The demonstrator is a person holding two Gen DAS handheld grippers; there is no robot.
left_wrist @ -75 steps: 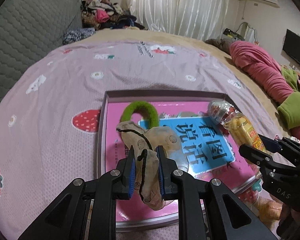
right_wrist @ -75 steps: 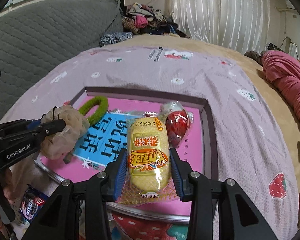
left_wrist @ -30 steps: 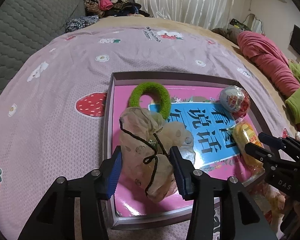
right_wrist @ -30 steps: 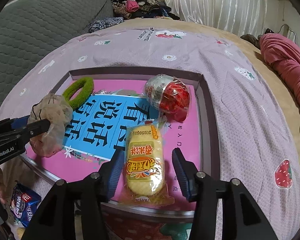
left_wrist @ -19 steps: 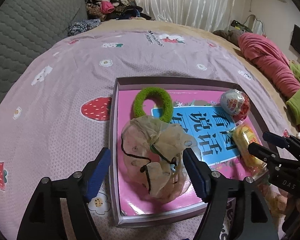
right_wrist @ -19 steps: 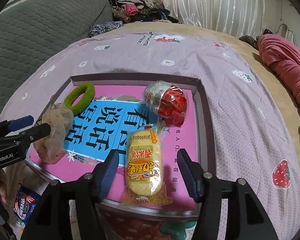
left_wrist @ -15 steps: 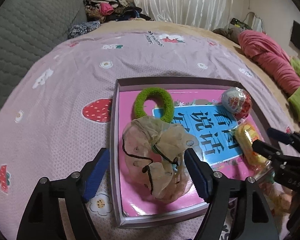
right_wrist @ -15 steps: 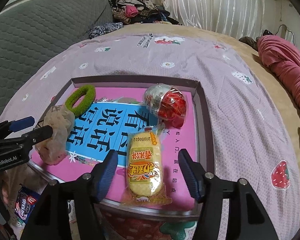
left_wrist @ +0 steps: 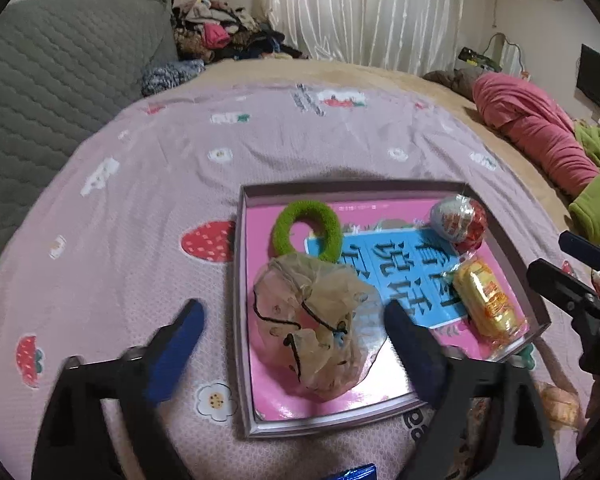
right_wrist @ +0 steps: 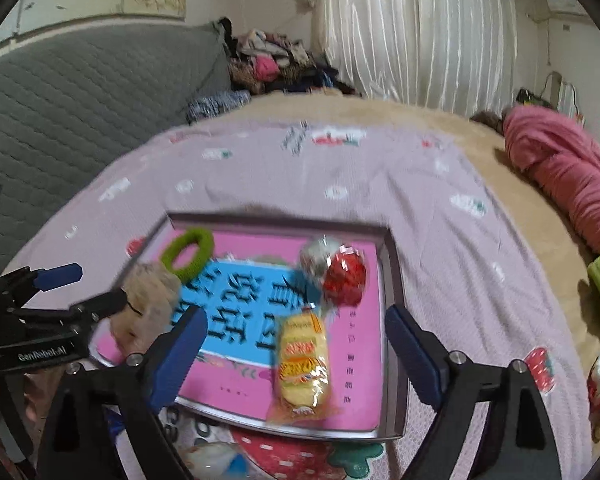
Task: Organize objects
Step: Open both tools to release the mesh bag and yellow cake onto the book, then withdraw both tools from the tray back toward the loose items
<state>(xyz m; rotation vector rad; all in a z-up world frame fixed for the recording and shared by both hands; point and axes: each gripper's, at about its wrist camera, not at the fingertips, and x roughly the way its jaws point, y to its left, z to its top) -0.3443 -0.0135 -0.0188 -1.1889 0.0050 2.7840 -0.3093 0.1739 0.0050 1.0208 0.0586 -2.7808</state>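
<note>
Crinkly beige mesh pouch (left_wrist: 320,324) lies released in the tray (left_wrist: 239,280) at its near left corner, between the widening jaws of the left tool (left_wrist: 292,344), pads clear of it. The yellow snack cake packet (right_wrist: 304,356) sits at the tray's near edge between the right tool (right_wrist: 296,344) jaws, also spreading and untouching; its wrapper overhangs the rim, so a brush on withdrawal could, I judge, tip it onto the bed. Farther back rest the green hair scrunchie (left_wrist: 308,230) and a foil-wrapped chocolate egg (left_wrist: 458,222), which might roll on the soft lilac bedspread (left_wrist: 148,216) if the tray is nudged
</note>
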